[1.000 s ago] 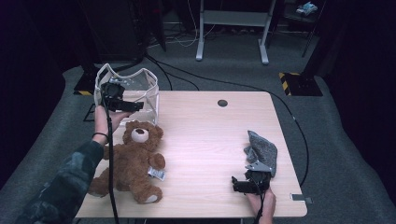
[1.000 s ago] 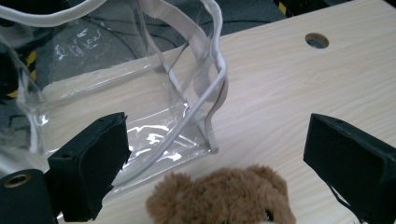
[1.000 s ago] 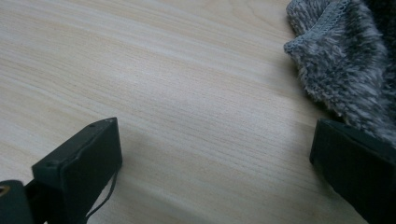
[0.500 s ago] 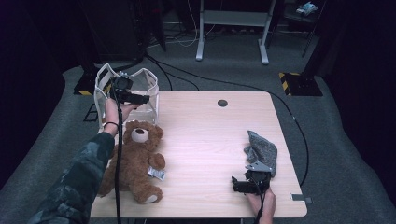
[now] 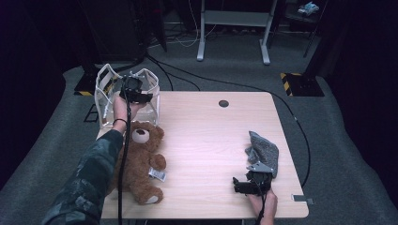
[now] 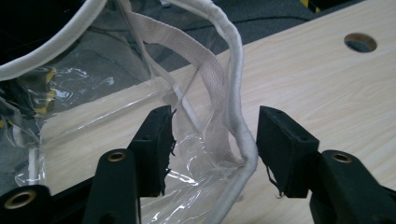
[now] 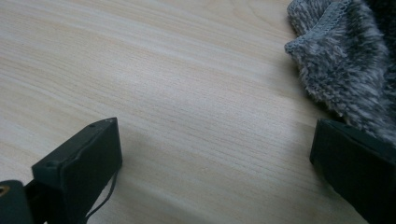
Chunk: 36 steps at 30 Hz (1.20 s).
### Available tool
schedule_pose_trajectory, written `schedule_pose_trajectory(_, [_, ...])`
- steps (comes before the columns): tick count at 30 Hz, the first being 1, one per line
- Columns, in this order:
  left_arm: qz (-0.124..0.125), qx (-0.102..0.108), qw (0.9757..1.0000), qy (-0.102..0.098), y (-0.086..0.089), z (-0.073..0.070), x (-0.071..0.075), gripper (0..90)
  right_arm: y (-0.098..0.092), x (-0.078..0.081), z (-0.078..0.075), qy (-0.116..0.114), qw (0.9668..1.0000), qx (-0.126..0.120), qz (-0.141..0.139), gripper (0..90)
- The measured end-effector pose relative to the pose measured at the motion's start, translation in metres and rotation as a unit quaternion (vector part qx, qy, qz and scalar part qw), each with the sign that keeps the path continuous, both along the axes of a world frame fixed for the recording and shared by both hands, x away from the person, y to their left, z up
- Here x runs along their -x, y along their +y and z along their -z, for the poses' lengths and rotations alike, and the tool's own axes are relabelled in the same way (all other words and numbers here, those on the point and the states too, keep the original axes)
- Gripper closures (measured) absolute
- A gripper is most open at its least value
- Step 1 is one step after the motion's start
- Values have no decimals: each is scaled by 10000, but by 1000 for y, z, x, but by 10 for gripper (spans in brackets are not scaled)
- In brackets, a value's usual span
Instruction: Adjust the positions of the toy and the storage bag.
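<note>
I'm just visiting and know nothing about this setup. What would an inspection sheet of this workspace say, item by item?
Surface: light wooden table with a round hole near its far edge.
Job's things: clear plastic bag with white trim at the far left corner; its rim lies between the left jaws.
Clutter: brown teddy bear lying at the left; grey knitted cloth at the right.
Grippers: left gripper has just been closing, pads not yet pressing the rim; right gripper open, low over bare wood.
Cables: black cables across the floor.
Surroundings: grey carpet, metal stand legs, dark room.
</note>
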<state>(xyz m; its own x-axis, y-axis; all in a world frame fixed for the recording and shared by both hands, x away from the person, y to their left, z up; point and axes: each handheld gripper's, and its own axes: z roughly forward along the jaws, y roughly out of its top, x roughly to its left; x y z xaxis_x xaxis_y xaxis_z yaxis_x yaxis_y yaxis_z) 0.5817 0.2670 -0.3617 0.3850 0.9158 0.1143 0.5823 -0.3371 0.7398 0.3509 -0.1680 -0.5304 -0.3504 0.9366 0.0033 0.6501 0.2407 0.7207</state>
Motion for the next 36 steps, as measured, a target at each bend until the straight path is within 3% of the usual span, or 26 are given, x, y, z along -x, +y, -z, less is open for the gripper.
schedule_pose_trajectory(1, [26,-67,10000,-1,-1,1,-1,549,0,0,0,-2,10000,8,4,13])
schedule_pose_trajectory(5, [38,-14,10000,-55,-6,5,-3,670,0,0,0,-1,10000,-1,-3,13])
schedule_pose_trajectory(12, [245,-28,9996,-146,-7,6,-7,758,0,0,0,-8,10000,5,23,13])
schedule_pose_trajectory(20, [384,-23,9988,-288,-15,9,-12,772,-1,0,0,3,10000,20,-26,13])
schedule_pose_trajectory(22, [372,22,9990,-266,-17,9,-13,773,-1,0,0,3,10000,21,-28,13])
schedule_pose_trajectory(25, [456,-95,9987,-215,-21,7,-15,775,-1,0,0,-1,10000,23,-26,13])
schedule_pose_trajectory(36, [636,-57,9976,-255,-39,8,-15,776,0,1,0,7,10000,18,-6,13])
